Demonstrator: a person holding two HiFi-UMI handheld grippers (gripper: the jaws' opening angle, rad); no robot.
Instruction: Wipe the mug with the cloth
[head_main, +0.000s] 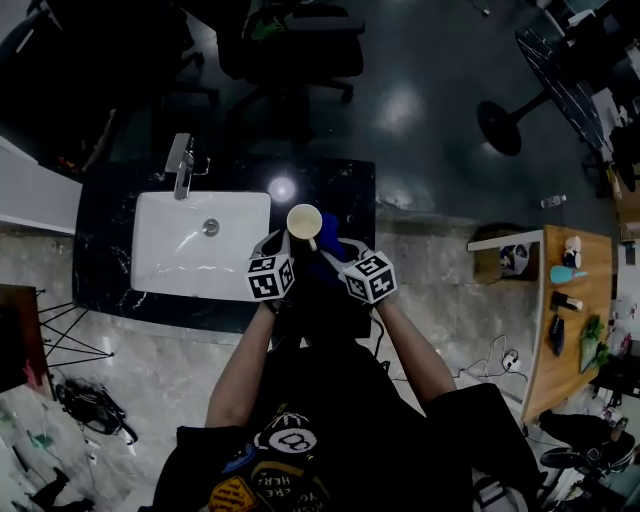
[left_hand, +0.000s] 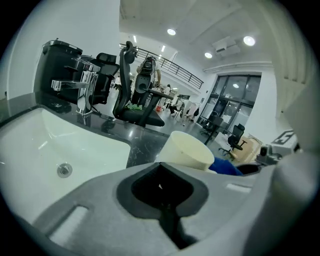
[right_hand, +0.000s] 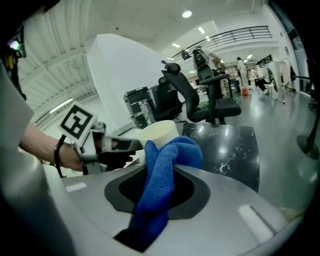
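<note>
A cream mug (head_main: 304, 220) hangs in the air over the black counter (head_main: 345, 185), just right of the sink. My left gripper (head_main: 283, 242) is shut on the mug from its left side; in the left gripper view the mug (left_hand: 187, 150) rises just past the closed jaws, and the exact grip point is hidden. My right gripper (head_main: 336, 252) is shut on a blue cloth (right_hand: 159, 180), which bunches up out of the jaws. The top of the cloth (head_main: 325, 258) rests against the mug's (right_hand: 160, 134) right side. The left gripper's fingers (right_hand: 117, 146) reach the mug from the other side.
A white sink (head_main: 165, 255) with a chrome faucet (head_main: 181, 165) fills the counter's left half. Office chairs (head_main: 290, 45) stand on the dark floor beyond the counter. A wooden desk (head_main: 560, 340) with small items is at the right. Cables lie on the tiled floor.
</note>
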